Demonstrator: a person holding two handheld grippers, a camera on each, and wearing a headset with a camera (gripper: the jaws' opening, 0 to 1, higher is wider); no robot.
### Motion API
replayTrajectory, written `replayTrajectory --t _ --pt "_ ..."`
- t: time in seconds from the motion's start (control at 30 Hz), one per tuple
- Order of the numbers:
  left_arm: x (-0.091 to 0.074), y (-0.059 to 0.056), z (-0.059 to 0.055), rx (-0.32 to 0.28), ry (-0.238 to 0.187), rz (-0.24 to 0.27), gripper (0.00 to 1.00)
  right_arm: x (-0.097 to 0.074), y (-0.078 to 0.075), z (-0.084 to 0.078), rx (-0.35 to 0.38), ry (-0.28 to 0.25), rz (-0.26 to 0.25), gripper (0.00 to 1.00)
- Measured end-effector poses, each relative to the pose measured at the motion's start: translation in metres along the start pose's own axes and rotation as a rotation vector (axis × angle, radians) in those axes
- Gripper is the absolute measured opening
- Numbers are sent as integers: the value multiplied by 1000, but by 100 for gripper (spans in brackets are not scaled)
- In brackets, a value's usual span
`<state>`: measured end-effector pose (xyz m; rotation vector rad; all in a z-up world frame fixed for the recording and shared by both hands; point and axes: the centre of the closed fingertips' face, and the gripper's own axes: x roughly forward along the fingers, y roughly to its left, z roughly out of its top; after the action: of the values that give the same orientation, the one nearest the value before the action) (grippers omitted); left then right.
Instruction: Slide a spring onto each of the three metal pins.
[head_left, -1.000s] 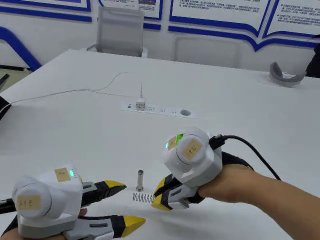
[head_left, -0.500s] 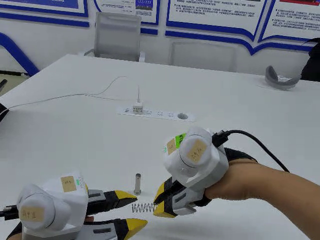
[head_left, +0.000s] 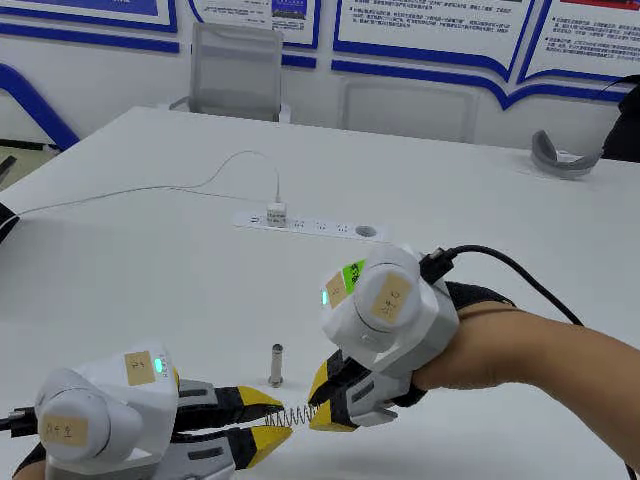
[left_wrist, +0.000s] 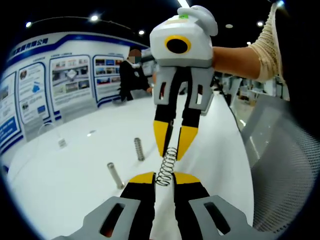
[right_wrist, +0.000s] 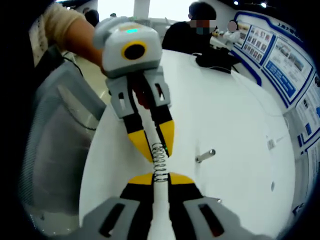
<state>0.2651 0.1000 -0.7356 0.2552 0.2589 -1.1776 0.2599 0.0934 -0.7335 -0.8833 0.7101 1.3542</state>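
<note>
A small coil spring (head_left: 293, 413) hangs level just above the white table (head_left: 150, 270), stretched between both grippers. My right gripper (head_left: 322, 408) is shut on its right end. My left gripper (head_left: 275, 418) has its yellow tips closed on the other end. One metal pin (head_left: 276, 365) stands upright just behind the spring. In the left gripper view the spring (left_wrist: 166, 167) runs from my left gripper (left_wrist: 165, 179) up to the right gripper (left_wrist: 172, 147), with two pins (left_wrist: 139, 149) (left_wrist: 115, 175) to the left. In the right gripper view the spring (right_wrist: 159, 162) joins my right gripper (right_wrist: 156, 179) to the left gripper (right_wrist: 156, 142); a pin (right_wrist: 206, 155) stands beside.
A power strip (head_left: 320, 226) is set into the table's middle, with a white charger (head_left: 276, 213) and its cable trailing left. A grey curved band (head_left: 560, 155) lies at the far right. A chair (head_left: 237, 70) stands beyond the far edge.
My left gripper moved right toward the spring and its jaws closed on the free end. The right gripper kept its hold and shifted slightly lower.
</note>
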Motion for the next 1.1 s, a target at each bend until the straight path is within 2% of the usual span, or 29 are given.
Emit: replayTrajectory --t 0.37,0.7,0.87,1.1 --pt "0 2 3 -3 -7 5 12 -16 -1 26 -47 -40 -24 11" --pt "1 2 5 -2 -11 3 11 -19 -1 45 -64 -83 -33 11" --pt "2 1 7 -1 -14 -2 11 -17 1 52 -73 -101 -33 12" --pt "2 0 7 -4 -18 -1 11 -16 1 54 -61 -106 -28 12"
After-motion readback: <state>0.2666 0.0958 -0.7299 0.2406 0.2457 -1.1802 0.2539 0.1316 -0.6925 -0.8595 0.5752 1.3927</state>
